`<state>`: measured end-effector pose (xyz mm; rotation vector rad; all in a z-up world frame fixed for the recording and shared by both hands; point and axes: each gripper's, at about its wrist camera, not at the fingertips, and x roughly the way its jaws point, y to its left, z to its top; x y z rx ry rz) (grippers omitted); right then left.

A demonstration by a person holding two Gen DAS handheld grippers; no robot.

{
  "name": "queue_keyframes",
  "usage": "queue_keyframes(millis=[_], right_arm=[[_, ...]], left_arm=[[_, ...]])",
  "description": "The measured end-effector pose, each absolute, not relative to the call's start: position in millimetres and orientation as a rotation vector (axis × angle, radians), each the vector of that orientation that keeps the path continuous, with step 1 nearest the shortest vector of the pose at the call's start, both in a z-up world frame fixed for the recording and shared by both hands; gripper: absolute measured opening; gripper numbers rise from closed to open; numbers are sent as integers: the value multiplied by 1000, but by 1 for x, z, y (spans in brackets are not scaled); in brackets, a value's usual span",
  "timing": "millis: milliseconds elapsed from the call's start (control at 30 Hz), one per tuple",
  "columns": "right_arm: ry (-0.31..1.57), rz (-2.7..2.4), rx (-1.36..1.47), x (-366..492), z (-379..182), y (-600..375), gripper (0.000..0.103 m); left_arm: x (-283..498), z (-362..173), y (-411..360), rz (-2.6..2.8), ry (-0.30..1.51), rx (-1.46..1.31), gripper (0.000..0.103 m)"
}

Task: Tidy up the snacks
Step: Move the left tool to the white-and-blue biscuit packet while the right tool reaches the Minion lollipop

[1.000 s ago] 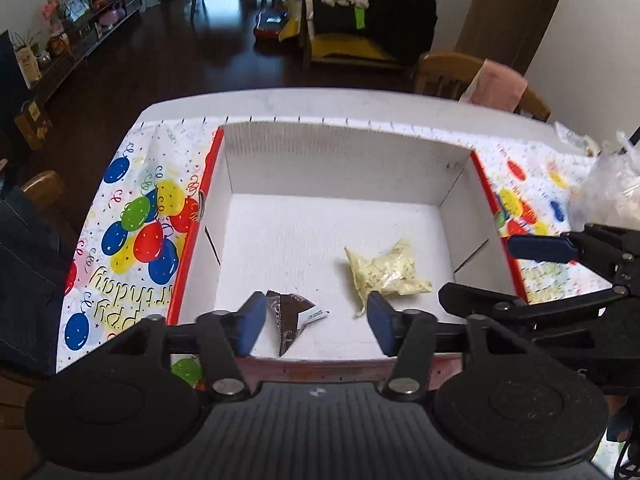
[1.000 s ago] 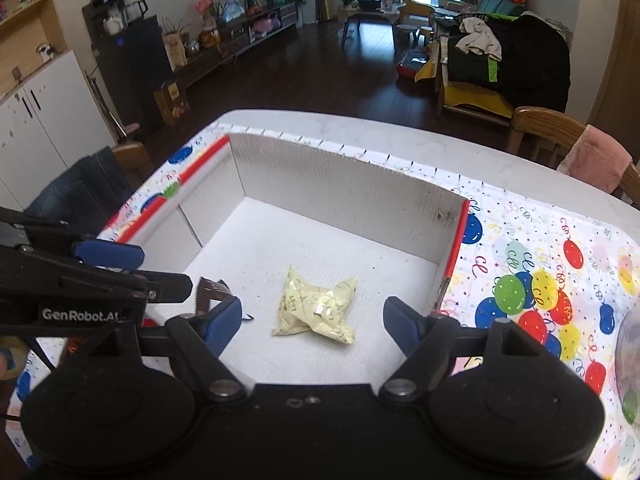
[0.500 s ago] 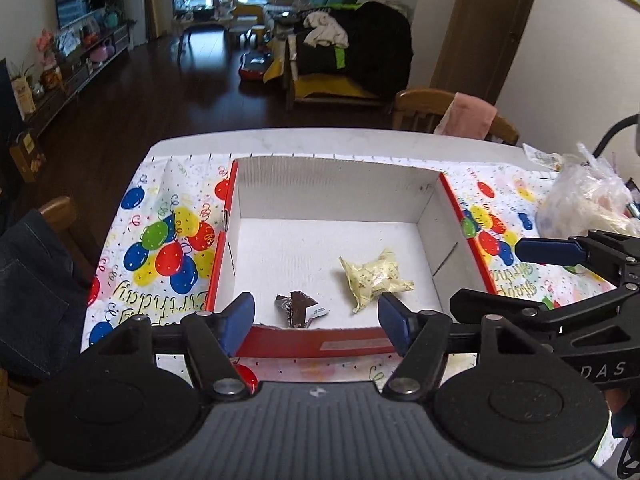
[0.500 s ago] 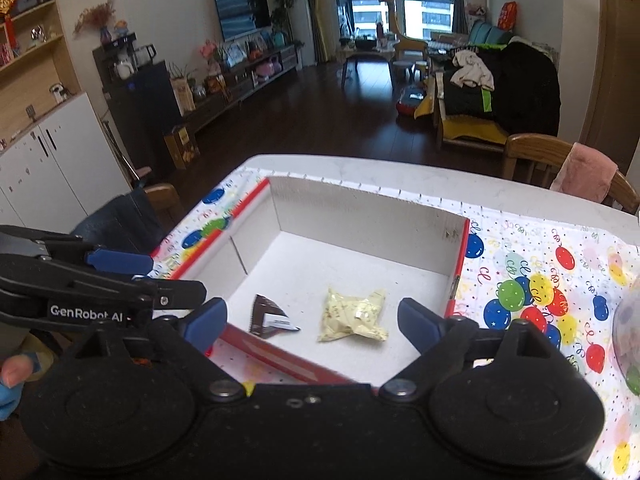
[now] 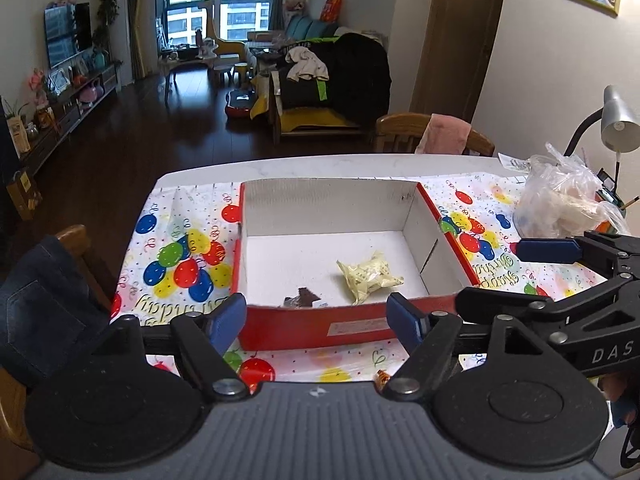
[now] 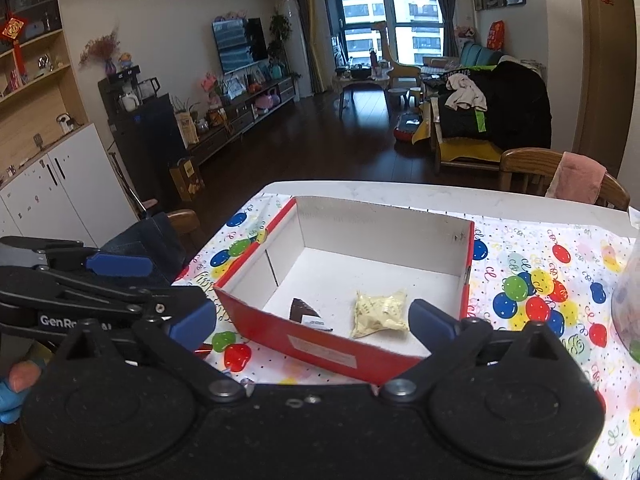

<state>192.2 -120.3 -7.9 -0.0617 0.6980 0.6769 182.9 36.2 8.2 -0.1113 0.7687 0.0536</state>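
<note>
A red cardboard box (image 5: 352, 330) (image 6: 320, 346) with a white inside sits on the balloon tablecloth. Inside it lie a pale yellow snack packet (image 5: 370, 276) (image 6: 380, 312) and a dark brown wrapped snack (image 5: 302, 298) (image 6: 304, 312). My left gripper (image 5: 316, 318) hangs in front of the box's near wall, its jaws opening with nothing between them. My right gripper (image 6: 312, 320) is over the box's near edge, jaws opening wide and empty. Each gripper shows at the side of the other's view.
A clear plastic bag (image 5: 560, 204) of items rests on the table's right side beside a desk lamp (image 5: 618, 124). A small orange wrapper (image 5: 382, 378) lies on the cloth near me. Wooden chairs (image 6: 560, 176) stand at the far and left edges.
Both grippers have pulled back and up from inside the box to in front of it. Their jaws have widened. The two snacks stay on the box floor.
</note>
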Motion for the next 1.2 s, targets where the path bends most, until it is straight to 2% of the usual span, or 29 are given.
queue_keyframes(millis=[567, 767, 1067, 1200], right_arm=[[796, 595, -23, 150, -67, -148, 103], [814, 592, -128, 132, -95, -160, 102], [905, 615, -270, 132, -137, -172, 97], [933, 632, -325, 140, -151, -177, 90]], left_arm=[[121, -49, 85, 67, 904, -217, 77], [107, -73, 92, 67, 962, -237, 77], [106, -110, 90, 100, 1063, -285, 77], [109, -119, 88, 115, 1090, -304, 77]])
